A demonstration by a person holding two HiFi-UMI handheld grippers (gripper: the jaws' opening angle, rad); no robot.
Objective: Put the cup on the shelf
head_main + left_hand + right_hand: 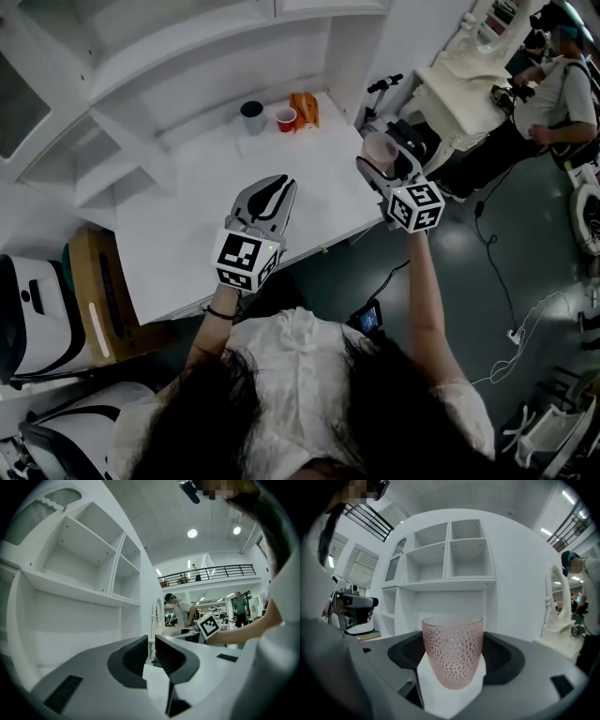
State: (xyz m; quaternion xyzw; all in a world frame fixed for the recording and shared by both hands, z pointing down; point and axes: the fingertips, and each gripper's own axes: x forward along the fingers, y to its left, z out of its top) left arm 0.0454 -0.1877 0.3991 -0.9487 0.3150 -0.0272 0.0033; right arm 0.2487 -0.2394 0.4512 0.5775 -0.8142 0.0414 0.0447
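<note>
A pink dotted glass cup (452, 660) stands upright between the ribbed pads of my right gripper (453, 649), which is shut on it. In the head view this cup (379, 148) and the right gripper (382, 161) hang just off the right edge of the white desk (178, 244). The white shelf unit (449, 559) with its open compartments rises ahead of the cup, some way off. My left gripper (273, 186) hovers over the desk's middle, jaws nearly touching and empty. The left gripper (151, 649) faces the same shelves (79, 564).
At the back of the desk stand a grey-blue cup (251, 116), a red cup (286, 118) and an orange object (306, 109). A wooden stool (94, 291) sits left of the desk. A person (555, 89) works at another white table to the right; cables lie on the floor.
</note>
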